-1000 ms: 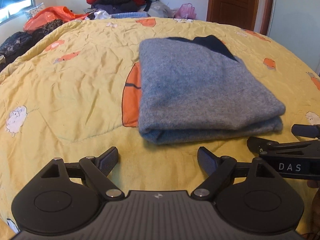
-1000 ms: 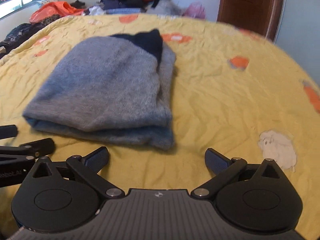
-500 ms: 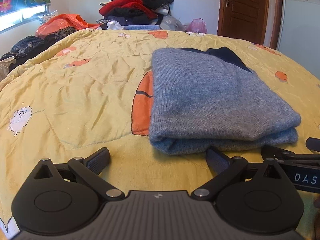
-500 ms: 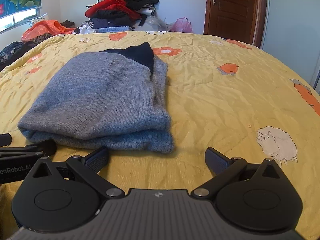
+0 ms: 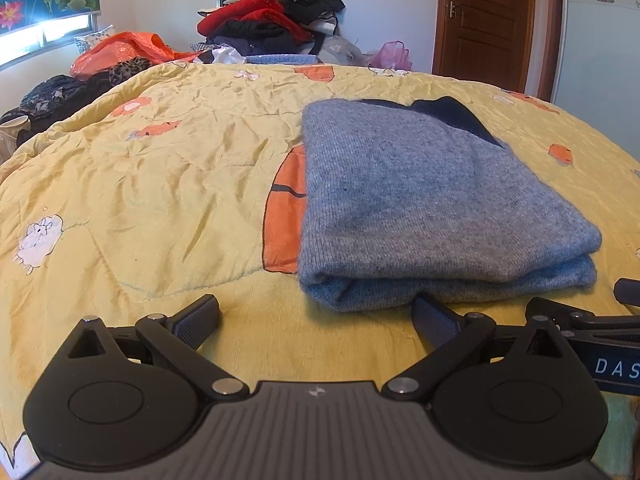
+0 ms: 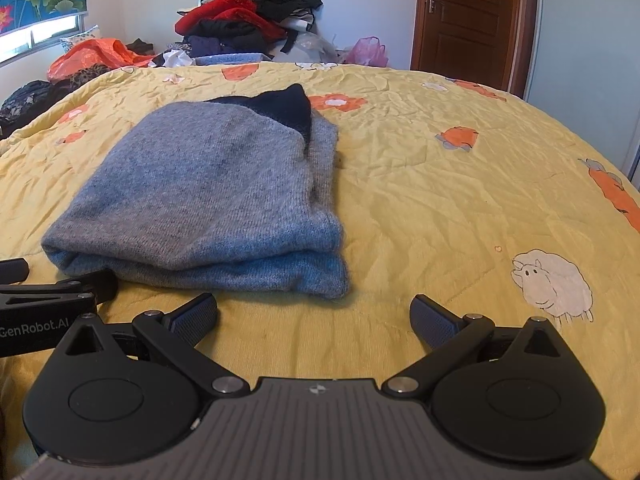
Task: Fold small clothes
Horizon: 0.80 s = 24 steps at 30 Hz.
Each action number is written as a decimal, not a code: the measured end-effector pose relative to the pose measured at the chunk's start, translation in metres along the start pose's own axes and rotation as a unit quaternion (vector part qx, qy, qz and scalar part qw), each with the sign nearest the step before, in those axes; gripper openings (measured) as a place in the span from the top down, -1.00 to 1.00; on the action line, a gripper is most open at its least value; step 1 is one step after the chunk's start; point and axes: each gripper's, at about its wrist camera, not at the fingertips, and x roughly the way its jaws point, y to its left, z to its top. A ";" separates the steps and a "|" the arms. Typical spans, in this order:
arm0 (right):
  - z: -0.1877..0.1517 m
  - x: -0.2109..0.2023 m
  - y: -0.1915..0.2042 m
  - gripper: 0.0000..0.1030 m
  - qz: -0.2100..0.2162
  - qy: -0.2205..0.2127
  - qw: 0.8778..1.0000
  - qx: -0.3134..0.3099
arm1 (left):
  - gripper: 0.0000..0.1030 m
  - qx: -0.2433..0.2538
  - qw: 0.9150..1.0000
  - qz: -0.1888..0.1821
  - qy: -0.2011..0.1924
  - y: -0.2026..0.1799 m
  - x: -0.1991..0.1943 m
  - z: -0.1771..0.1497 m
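Yellow quilt (image 5: 168,184) with orange and sheep prints, heaped clothes pile (image 5: 272,20) behind, brown door (image 6: 468,16)

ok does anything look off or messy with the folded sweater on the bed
Mostly tidy. The grey sweater lies folded flat on the yellow quilt, but a dark navy part sticks out at its far corner, and the layers along the right edge do not line up. Both tools, left and right, are open and hold nothing.

My two wrist views sit low over the bed (image 5: 160,200), side by side and facing its far end, close to the folded grey sweater (image 5: 432,208), which both share along with the clothes pile (image 6: 248,20) and door (image 6: 468,20).
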 end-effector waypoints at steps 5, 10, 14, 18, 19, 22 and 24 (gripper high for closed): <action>0.000 0.000 0.000 -1.00 0.000 0.000 1.000 0.000 | -1.00 -0.001 1.000 0.000 -0.002 0.000 0.001 0.000; -0.001 -0.001 0.001 -1.00 0.000 -0.001 1.000 0.000 | -1.00 -0.001 1.000 0.001 -0.002 -0.001 0.000 -0.001; -0.001 -0.001 0.001 -1.00 0.001 -0.001 1.000 0.000 | -1.00 -0.001 1.000 0.001 -0.002 0.000 0.000 -0.001; -0.001 -0.001 0.001 -1.00 0.001 -0.001 1.000 0.000 | -1.00 -0.001 1.000 0.000 -0.003 0.000 0.000 -0.001; -0.001 -0.001 0.001 -1.00 0.001 -0.001 1.000 0.000 | -1.00 0.000 1.000 0.000 -0.003 0.000 0.000 -0.001; -0.001 -0.001 0.000 -1.00 0.001 -0.001 1.000 0.000 | -1.00 0.000 1.000 -0.001 -0.003 0.001 -0.001 -0.002; -0.001 -0.001 0.001 -1.00 0.001 -0.001 1.000 0.000 | -1.00 0.000 1.000 0.000 -0.003 0.001 -0.001 -0.001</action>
